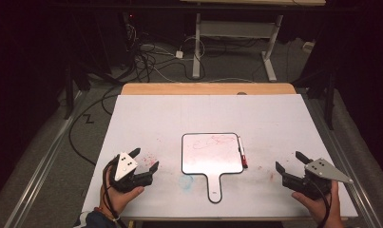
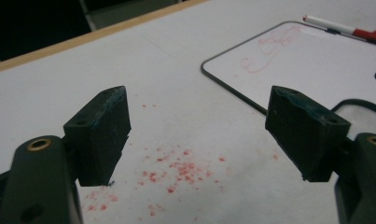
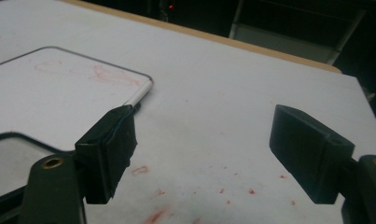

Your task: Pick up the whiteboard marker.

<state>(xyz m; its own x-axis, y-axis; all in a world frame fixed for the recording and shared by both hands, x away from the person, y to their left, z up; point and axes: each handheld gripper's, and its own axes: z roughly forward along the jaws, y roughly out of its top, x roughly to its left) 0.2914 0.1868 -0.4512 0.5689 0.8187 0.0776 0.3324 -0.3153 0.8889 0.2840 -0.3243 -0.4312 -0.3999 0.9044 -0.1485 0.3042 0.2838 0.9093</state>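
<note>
— While held low at the near edge, left black two-jaw gripper (image 1: 143, 164): spread wide, nothing between the pads, hovering over red specks (image 2: 178, 170) on the white table sheet (image 1: 146, 118).
— And right black two-jaw gripper (image 1: 291, 164)?
— Spread wide too, pinching nothing; well apart from the left, over more red smears (image 3: 143, 170) near the right edge.
— Between them?
— Small white paddle-shaped whiteboard with a black rim (image 1: 212, 153), lying flat mid-table, handle (image 1: 215, 187) pointing toward the person, faint red scribble (image 1: 213, 141) on its face. Faint blue smudge (image 1: 186, 180) just left of the handle.
— Beside it?
— Slim white marker with a red cap (image 1: 242, 153), touching or just beside the board's right rim; cannot tell which. Nothing in the way of either gripper.
— Farther off?
— Wooden table edge (image 1: 208, 88), then tangled cables (image 1: 146, 59) on the floor and a white-legged desk frame (image 1: 236, 33).
</note>
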